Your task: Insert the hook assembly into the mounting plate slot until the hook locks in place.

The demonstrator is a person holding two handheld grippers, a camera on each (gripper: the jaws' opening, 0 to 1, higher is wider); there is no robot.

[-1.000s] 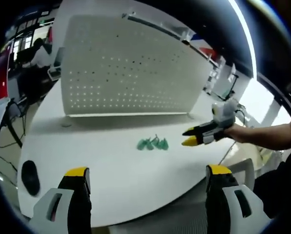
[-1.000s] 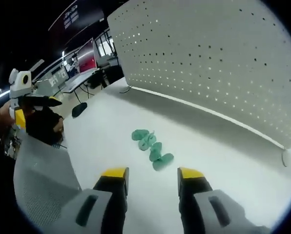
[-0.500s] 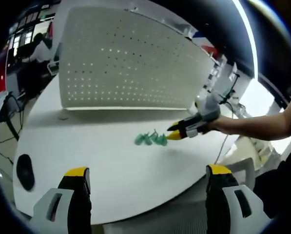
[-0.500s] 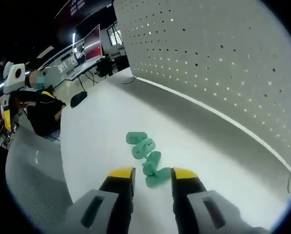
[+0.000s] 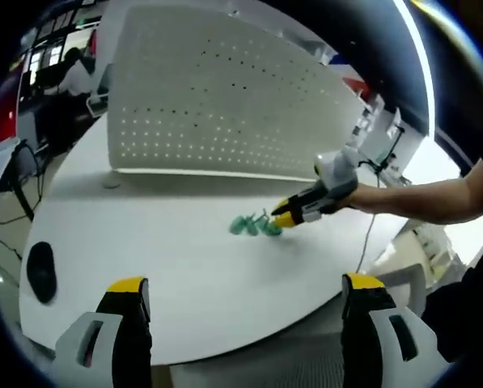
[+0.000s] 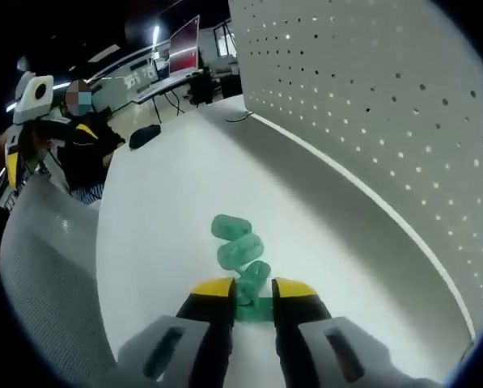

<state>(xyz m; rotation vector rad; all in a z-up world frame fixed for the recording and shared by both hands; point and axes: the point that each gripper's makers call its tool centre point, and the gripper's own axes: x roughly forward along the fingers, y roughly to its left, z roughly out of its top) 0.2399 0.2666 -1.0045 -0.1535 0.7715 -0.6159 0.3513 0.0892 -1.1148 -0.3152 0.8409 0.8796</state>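
Since the earlier frames the right gripper (image 6: pixel 252 289) has come forward and down across the white table (image 5: pixel 144 259) to the row of green plastic pieces (image 6: pixel 239 252), and its jaws have narrowed from a wide gap to a slim one. In the right gripper view the two yellow tips now bracket the nearest green piece (image 6: pixel 254 308), which shows in the gap between them. Contact of both pads cannot be confirmed, so whether the piece is gripped or only straddled cannot be told.

In the left gripper view the right gripper (image 5: pixel 287 217) shows at the right end of the green cluster (image 5: pixel 255 225), tips down at the table surface. The left gripper (image 5: pixel 245 287) hangs back over the near table edge, jaws wide apart and holding nothing.

The green pieces lie in a short line on the table, in front of the upright white perforated panel (image 5: pixel 225 113) and well apart from it. A dark mouse-like object (image 5: pixel 40 273) sits at the left of the table.

Step in hand, as judged: pickup of the first hook piece; nothing is seated in the panel yet. The next move calls for a full squeeze on the piece, a clean lift off its neighbours without scattering them, then carriage to a panel slot.
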